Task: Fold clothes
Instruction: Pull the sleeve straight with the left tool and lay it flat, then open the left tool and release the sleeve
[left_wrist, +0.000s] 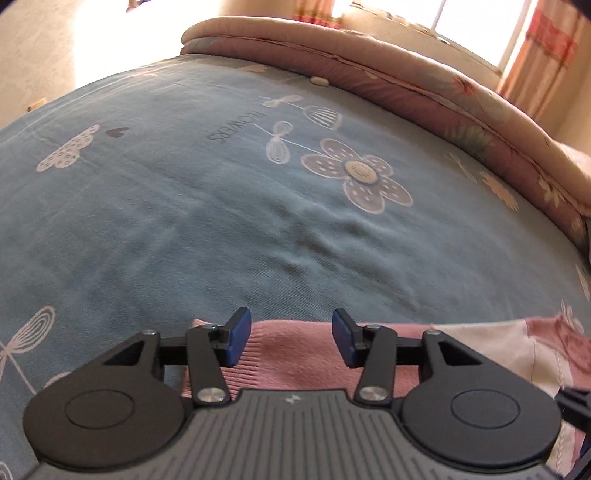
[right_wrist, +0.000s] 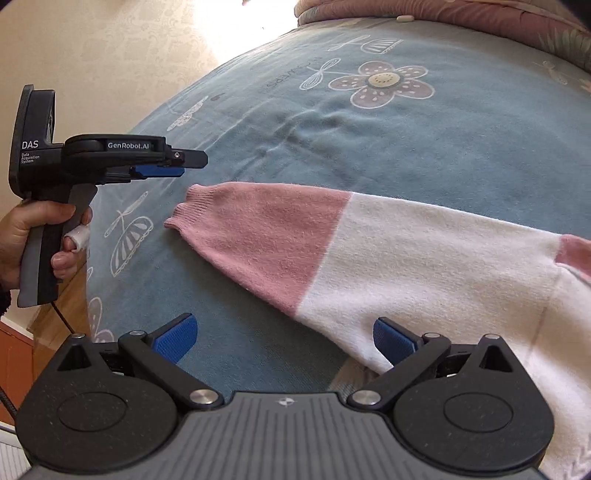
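Sweater sleeve flat on bed, both grippers empty

Sweater (right_wrist: 424, 258) lies on a blue bedsheet (right_wrist: 461, 147) printed with flowers, one sleeve stretched out flat toward the left of the right wrist view. Sleeve is pink at the ribbed cuff (right_wrist: 184, 206), white further up. Left gripper (right_wrist: 177, 166), held in a hand (right_wrist: 33, 236), hovers above and just left of the cuff, apart from it. From its own camera the left gripper (left_wrist: 291, 341) shows jaws partly apart with nothing between the pads; pink knit lies below them. Right gripper (right_wrist: 284, 338) has jaws wide, holding nothing; its right fingertip (right_wrist: 393, 338) overlaps the lower white edge of the sleeve, contact unclear. Folded pink quilt (left_wrist: 406, 92) runs along the far side of the bed. Curtain (left_wrist: 535, 62) beside a bright window.
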